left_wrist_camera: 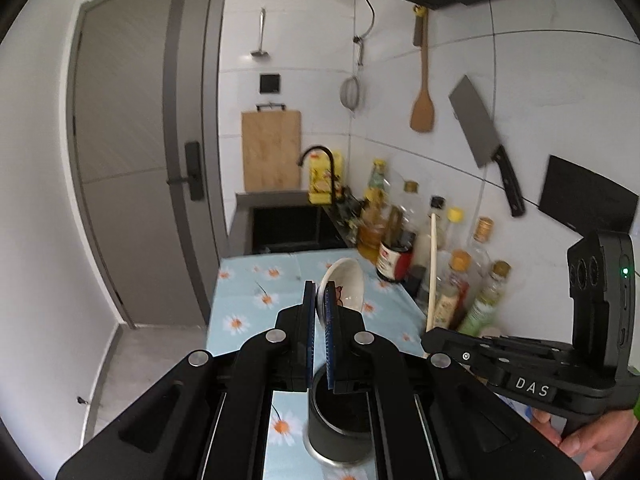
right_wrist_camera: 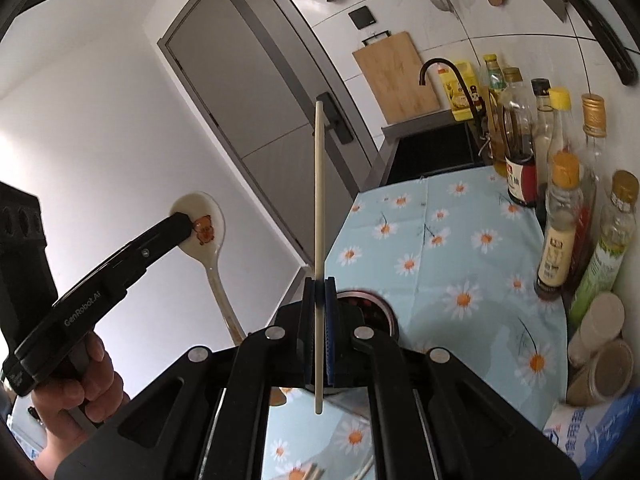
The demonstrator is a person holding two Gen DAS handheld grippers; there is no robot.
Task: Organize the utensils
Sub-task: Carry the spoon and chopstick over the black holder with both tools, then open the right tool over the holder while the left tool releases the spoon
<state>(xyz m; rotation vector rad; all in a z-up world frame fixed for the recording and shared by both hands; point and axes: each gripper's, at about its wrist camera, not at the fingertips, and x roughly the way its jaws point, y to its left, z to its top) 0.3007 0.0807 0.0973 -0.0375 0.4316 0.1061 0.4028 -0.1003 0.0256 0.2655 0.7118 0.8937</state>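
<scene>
Spoon (left_wrist_camera: 343, 282) is clamped at its bowl between the pads of the left claw (left_wrist_camera: 320, 312), bowl up and handle hanging down, seen clearly from the right wrist view (right_wrist_camera: 208, 236). Directly beneath this claw stands the dark cylindrical utensil holder (left_wrist_camera: 340, 416) on the flowered worktop (left_wrist_camera: 248, 300), its open mouth facing up. The right claw (right_wrist_camera: 319, 300) is closed narrowly on a single pale chopstick (right_wrist_camera: 319, 208), whose long axis runs near vertical, most of its length above the pads and a short tail below. The holder (right_wrist_camera: 376, 312) lies just beyond and below the right claw, partly hidden by it.

Judgement: both utensils stand roughly upright near the holder mouth; the left claw appears nearer to being over it. Each handle must descend along its own axis into the opening. Whether the spoon handle tip is already inside the rim cannot be told.
</scene>
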